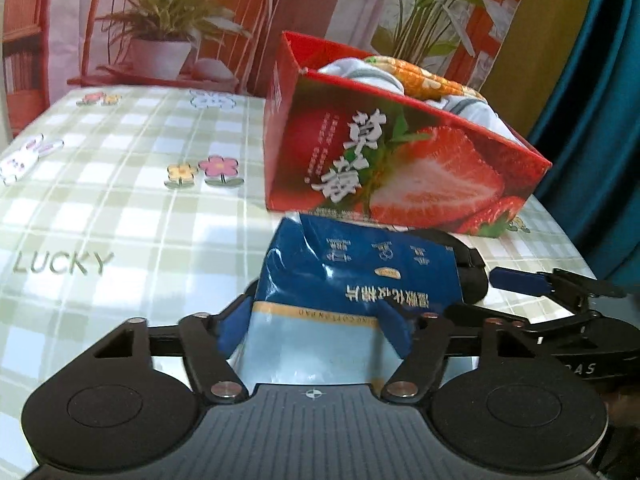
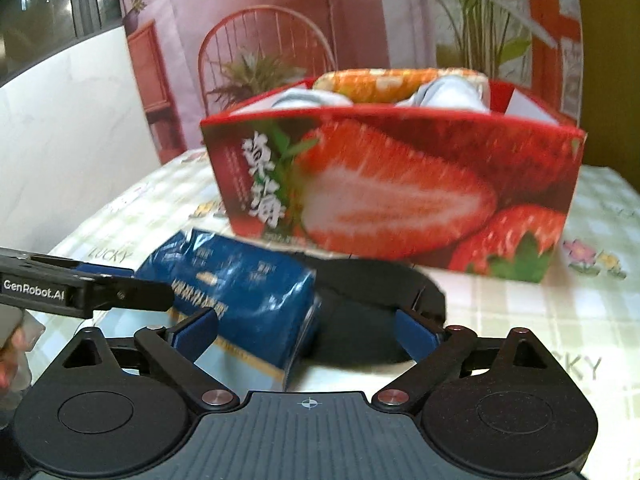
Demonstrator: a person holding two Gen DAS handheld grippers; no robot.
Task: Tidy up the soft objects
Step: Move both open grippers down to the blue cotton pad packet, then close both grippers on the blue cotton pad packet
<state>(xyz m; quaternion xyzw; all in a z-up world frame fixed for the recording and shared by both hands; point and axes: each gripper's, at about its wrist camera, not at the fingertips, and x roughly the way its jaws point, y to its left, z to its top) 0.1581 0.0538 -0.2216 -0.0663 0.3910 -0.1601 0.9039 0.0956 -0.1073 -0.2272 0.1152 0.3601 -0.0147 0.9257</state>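
A blue and pale packet of cotton pads [image 1: 352, 280] lies on the checked tablecloth in front of a red strawberry box [image 1: 400, 160]. My left gripper [image 1: 314, 330] has its blue pads pressed on the packet's near end, which looks squeezed between them. In the right wrist view the packet [image 2: 240, 280] lies left of a black soft item [image 2: 360, 304]. Both sit between the wide jaws of my right gripper [image 2: 306, 332], which grips neither. The box [image 2: 400, 184] holds pale cloths [image 2: 448, 94] and an orange patterned piece [image 2: 372, 84].
The table [image 1: 120, 200] carries a green checked cloth with flower prints. A printed backdrop of a chair and plants hangs behind it. A teal curtain [image 1: 592, 120] hangs at the right. A person's hand [image 2: 12, 344] shows at the left edge.
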